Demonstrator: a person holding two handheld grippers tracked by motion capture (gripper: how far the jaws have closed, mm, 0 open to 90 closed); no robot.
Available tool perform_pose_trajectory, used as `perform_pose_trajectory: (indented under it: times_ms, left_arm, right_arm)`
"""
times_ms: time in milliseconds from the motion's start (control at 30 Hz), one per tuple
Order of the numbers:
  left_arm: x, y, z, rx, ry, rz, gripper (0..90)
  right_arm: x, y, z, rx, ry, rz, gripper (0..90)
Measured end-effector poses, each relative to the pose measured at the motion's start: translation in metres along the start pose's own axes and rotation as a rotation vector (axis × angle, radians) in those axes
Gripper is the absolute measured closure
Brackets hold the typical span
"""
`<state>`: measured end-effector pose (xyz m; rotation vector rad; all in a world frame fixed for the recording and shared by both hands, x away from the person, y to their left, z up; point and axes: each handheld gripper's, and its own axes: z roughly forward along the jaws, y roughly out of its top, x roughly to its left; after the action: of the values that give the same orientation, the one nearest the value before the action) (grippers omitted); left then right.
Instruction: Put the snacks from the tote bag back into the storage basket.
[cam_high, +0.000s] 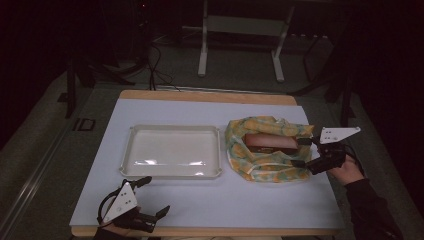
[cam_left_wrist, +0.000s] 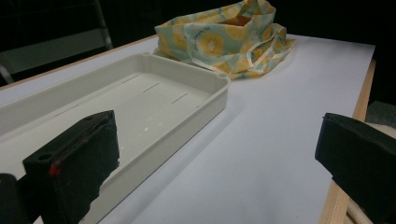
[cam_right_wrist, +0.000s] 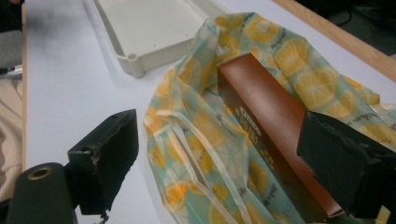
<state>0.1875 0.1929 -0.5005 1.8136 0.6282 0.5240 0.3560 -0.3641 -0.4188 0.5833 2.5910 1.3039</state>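
Overhead plus 2 close jaw-level views

Dim room. Grey floor (cam_high: 240, 75), dark surrounds. White frame stand (cam_high: 242, 30) behind table. Black cables (cam_high: 160, 65) on floor. White tabletop (cam_high: 210, 195) with wood edge.

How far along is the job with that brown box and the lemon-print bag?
Early on. The long brown box lies inside the yellow lemon-print cloth bag, whose mouth already gapes open. The right gripper is open at the box's end, not yet clamped. The left gripper waits open near the table's front edge. The shallow white plastic tray holds nothing.
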Motion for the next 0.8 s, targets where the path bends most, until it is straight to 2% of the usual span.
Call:
perform_pose_trajectory:
  times_ms: [33, 67, 100, 167, 333, 367, 433, 500, 600, 667, 800]
  left_arm:
    - [0.0, 0.0, 0.001, 0.004, -0.003, -0.001, 0.0]
    - [0.0, 0.0, 0.001, 0.004, -0.003, -0.001, 0.0]
    - [0.0, 0.0, 0.001, 0.004, -0.006, 0.001, 0.0]
    - [0.001, 0.0, 0.001, 0.004, -0.006, 0.002, 0.0]
    - [0.002, -0.001, 0.002, 0.007, -0.002, 0.001, 0.0]
    - [0.003, -0.001, 0.002, 0.009, -0.001, 0.002, 0.0]
    - [0.003, -0.001, 0.002, 0.009, -0.001, 0.002, 0.0]
    - [0.003, -0.001, 0.003, 0.013, 0.001, 0.001, 0.0]
    - [0.004, -0.001, 0.003, 0.012, 0.002, 0.0, 0.0]
    - [0.004, -0.001, 0.003, 0.012, 0.002, 0.001, 0.0]
    - [0.003, -0.001, 0.003, 0.013, 0.002, -0.002, 0.0]
  right_arm:
    - [0.0, 0.001, 0.0, 0.017, -0.017, -0.039, 12.8]
    - [0.0, 0.001, 0.0, 0.017, -0.017, -0.039, 12.8]
    - [-0.002, 0.003, 0.002, 0.046, -0.032, -0.035, 12.9]
    - [-0.004, 0.004, 0.003, 0.045, -0.015, -0.018, 13.0]
    - [-0.009, 0.009, 0.01, 0.091, -0.045, -0.049, 14.5]
    - [-0.013, 0.011, 0.013, 0.109, -0.037, -0.059, 15.0]
    - [-0.014, 0.013, 0.013, 0.112, -0.036, -0.065, 15.0]
    - [-0.02, 0.018, 0.014, 0.124, -0.038, -0.084, 20.2]
    - [-0.024, 0.021, 0.015, 0.129, -0.028, -0.096, 23.3]
    - [-0.029, 0.025, 0.016, 0.14, -0.027, -0.133, 27.9]
    - [-0.038, 0.029, 0.017, 0.145, -0.025, -0.14, 31.7]
